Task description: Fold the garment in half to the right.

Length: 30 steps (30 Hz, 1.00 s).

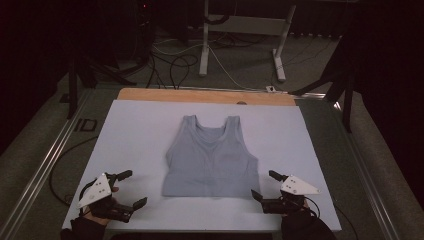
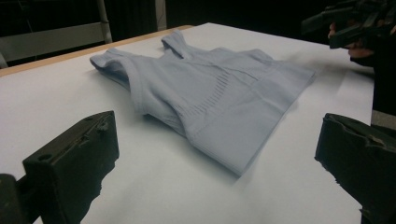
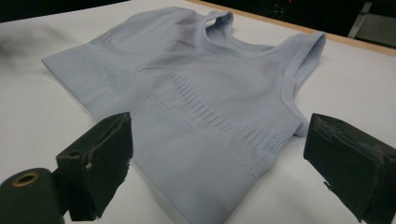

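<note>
A pale blue tank top (image 1: 211, 159) lies flat at the middle of the white sheet (image 1: 135, 130), straps toward the top of the frame, hem toward the bottom. The right gripper (image 1: 264, 185), jaws spread and empty, sits just beside the hem's lower-right corner. The left gripper (image 1: 134, 188), also spread, waits farther off at lower left.

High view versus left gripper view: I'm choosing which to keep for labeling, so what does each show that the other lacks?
The high view alone shows the floor cables, a white table frame behind, and the whole white sheet.

The left gripper view alone shows its own open jaws close up and the tank top's ribbed knit.

Both share the grey tank top, lying flat, and the right gripper.
</note>
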Motion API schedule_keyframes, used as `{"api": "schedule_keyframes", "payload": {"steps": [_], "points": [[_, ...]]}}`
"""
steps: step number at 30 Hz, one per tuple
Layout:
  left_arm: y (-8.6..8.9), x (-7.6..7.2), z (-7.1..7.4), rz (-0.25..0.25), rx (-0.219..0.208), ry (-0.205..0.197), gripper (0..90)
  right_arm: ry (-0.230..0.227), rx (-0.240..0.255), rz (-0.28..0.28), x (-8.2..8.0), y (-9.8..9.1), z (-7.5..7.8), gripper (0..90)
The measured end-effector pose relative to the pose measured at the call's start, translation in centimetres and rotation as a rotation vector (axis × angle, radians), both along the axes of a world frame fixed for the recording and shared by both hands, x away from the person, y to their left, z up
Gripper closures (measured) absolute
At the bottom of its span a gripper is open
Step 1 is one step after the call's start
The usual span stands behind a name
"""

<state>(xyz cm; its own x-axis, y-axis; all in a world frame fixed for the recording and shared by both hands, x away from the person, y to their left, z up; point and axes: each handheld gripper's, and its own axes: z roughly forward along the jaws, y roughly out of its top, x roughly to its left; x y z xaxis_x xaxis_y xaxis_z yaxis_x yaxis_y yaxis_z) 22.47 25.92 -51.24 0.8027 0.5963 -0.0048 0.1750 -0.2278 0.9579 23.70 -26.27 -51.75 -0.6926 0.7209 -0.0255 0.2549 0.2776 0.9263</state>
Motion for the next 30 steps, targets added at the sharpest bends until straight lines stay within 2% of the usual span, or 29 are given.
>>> {"api": "schedule_keyframes", "payload": {"steps": [8, 10, 14, 16, 21, 23, 28, 30], "points": [[-0.01, -0.01, 0.09, -0.009, -0.006, 0.017, 0.0, 0.019, 0.005, -0.002, 0.20, -0.26, -0.05, 8.0], [-0.07, -0.04, 0.07, -0.012, -0.003, 0.016, 0.0, 0.013, -0.014, -0.005, 0.22, -0.19, -0.11, 8.0], [-0.14, -0.09, 0.06, -0.012, 0.005, 0.019, 0.0, 0.020, -0.013, 0.016, 0.35, 0.08, -0.25, 8.0], [-0.12, -0.04, 0.03, -0.010, 0.002, 0.026, 0.0, 0.021, -0.024, 0.004, 0.30, 0.14, -0.26, 8.0], [-0.31, -0.02, 0.04, -0.020, 0.009, 0.033, 0.0, 0.009, -0.007, -0.002, 0.20, -0.08, 0.08, 8.0], [-0.34, 0.02, 0.00, -0.018, 0.013, 0.033, 0.0, 0.019, 0.001, -0.002, 0.22, -0.06, 0.15, 8.0], [-0.38, 0.11, -0.05, -0.026, 0.005, 0.047, 0.0, 0.029, -0.014, 0.000, 0.25, 0.17, 0.12, 8.0], [-0.48, 0.09, 0.03, -0.032, 0.012, 0.046, 0.0, 0.039, 0.000, 0.011, 0.28, 0.25, 0.27, 8.0]]}}
